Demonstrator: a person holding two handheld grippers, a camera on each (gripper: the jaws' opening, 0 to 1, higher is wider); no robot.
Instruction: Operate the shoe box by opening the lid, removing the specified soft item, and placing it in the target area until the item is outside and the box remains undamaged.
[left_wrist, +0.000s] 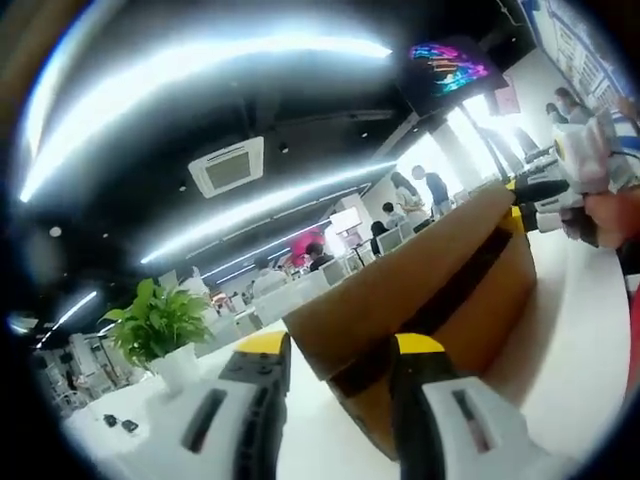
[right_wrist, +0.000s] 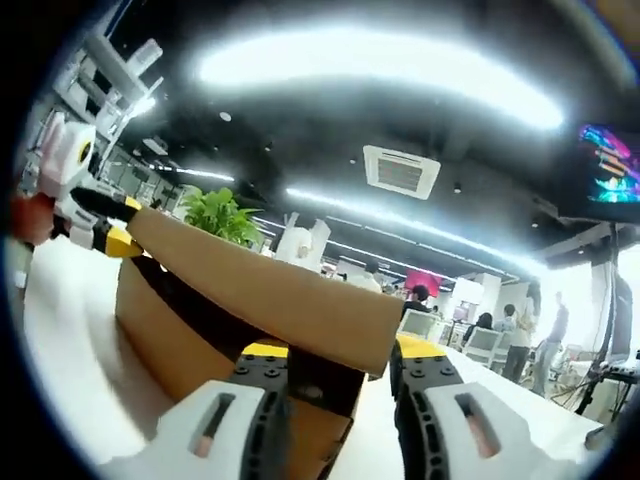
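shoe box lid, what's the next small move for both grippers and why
Probably lift both ends evenly. The brown cardboard shoe box has its brown cardboard lid raised above a dark gap, with the right gripper and left gripper at opposite ends, jaws astride the lid's edge; uneven lifting might twist the cardboard.

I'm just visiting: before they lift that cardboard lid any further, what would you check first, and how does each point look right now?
1. Brown cardboard shoe box lid raised at an angle: ok.
2. Right gripper at the lid's near edge, jaws either side: ok; firm grip: cannot tell.
3. Left gripper at the opposite end of the box: ok; contact: cannot tell.
4. Cardboard free of tears or creases: ok where visible.
5. Soft item inside: cannot tell, the interior is hidden.
6. White table beside the box bare for placing: ok.
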